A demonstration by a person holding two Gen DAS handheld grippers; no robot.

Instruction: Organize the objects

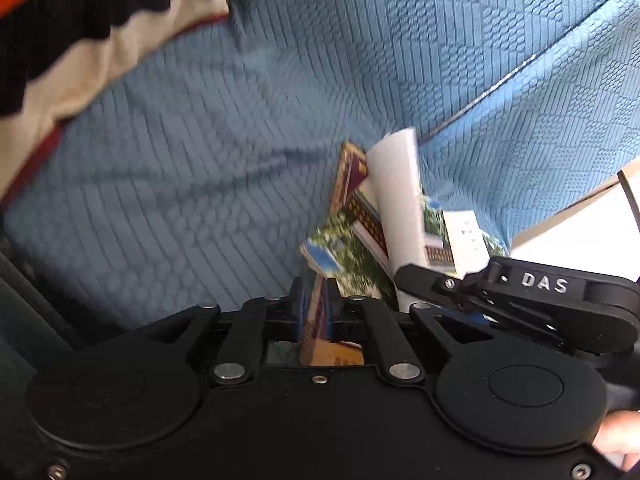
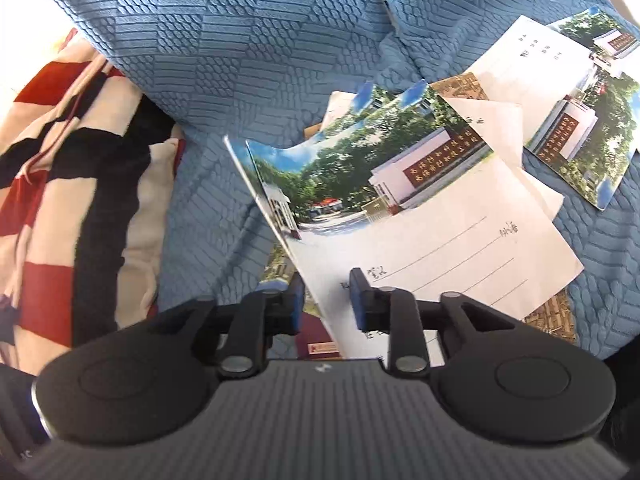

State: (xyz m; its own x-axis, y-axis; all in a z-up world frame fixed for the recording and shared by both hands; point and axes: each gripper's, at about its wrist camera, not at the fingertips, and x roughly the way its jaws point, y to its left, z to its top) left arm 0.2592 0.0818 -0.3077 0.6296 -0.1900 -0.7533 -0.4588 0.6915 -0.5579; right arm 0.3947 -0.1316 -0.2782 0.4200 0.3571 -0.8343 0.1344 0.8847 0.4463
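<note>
Blue textured fabric [image 1: 248, 128] of a sofa is filling the left wrist view, with a striped blanket [image 1: 72, 40] in black, cream and orange lying at its upper left corner. The left gripper [image 1: 314, 292] is clamping a thin booklet [image 1: 316, 320] edge-on between its closed jaws; more booklets [image 1: 360, 240] with photo covers and a curling white sheet [image 1: 400, 200] are standing up just beyond it. The right gripper [image 1: 516, 296], marked DAS, is reaching in from the right edge and touching that bundle; its jaw state cannot be told from here.

Moving to the right wrist view, the same blue sofa fabric [image 2: 248, 40] is carrying a loose spread of booklets that the other camera is not showing flat: a top booklet [image 2: 400, 208] with a building photo and ruled lines is lying between the open jaws of the right gripper [image 2: 326, 292], its edge passing close to the left finger. Further booklets [image 2: 580, 128] are lying toward the right edge, overlapping white sheets [image 2: 532, 56]. The striped blanket [image 2: 80, 180], here red, black and cream, is bunching along the left edge.
</note>
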